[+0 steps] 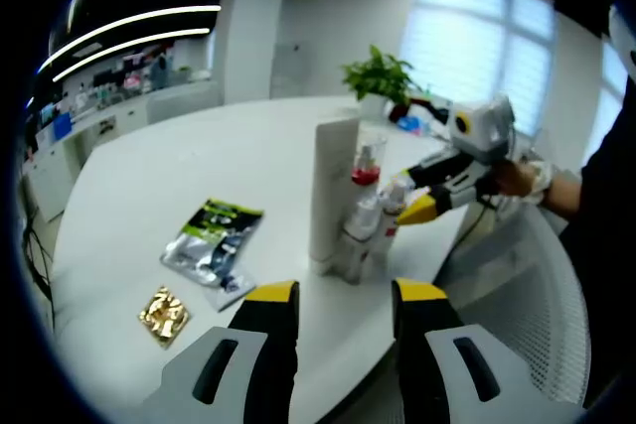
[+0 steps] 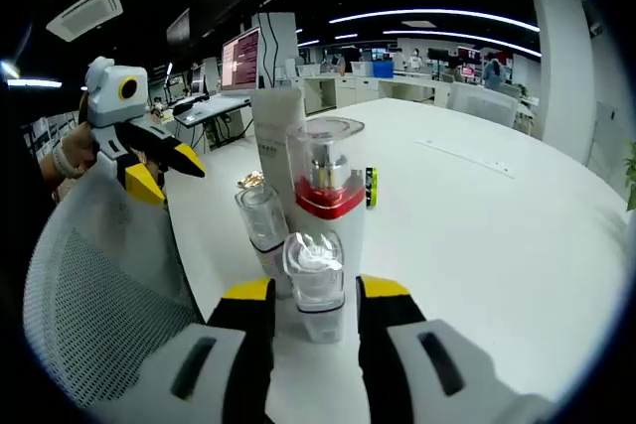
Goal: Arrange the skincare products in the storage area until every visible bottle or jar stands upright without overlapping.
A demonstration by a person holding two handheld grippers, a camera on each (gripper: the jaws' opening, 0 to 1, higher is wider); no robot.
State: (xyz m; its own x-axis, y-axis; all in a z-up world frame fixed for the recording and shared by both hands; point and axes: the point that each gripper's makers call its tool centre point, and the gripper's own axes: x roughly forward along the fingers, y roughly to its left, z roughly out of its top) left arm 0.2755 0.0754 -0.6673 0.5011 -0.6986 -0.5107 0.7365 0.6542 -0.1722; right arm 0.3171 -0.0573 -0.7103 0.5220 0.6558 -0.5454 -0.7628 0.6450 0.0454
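1. Products: a tight upright cluster near the table [image 1: 199, 156] edge. Tall white tube [image 1: 333, 191], red-collared pump bottle [image 2: 325, 181], small clear bottle [image 2: 261, 217], clear-capped bottle [image 2: 316, 280]. All stand; whether they touch cannot be told.
2. Off-cluster items: foil sachet [image 1: 211, 238] and gold packet [image 1: 164, 316], lying flat on the table, well apart from the bottles.
3. Right gripper [image 2: 314, 297]: jaws spread to either side of the clear-capped bottle, near its sides; contact cannot be told. Nothing gripped yet.
4. Left gripper [image 1: 345, 297]: jaws spread, holding nothing, short of the cluster.
5. Step in hand (judgement): taking the clear-capped bottle to space it from its neighbours.
6. Method (judgement): close on the body below the cap, squarely. Lift straight up before moving sideways, since the small bottle and pump bottle stand just behind and would tip easily. Set down on bare table, away from the edge.
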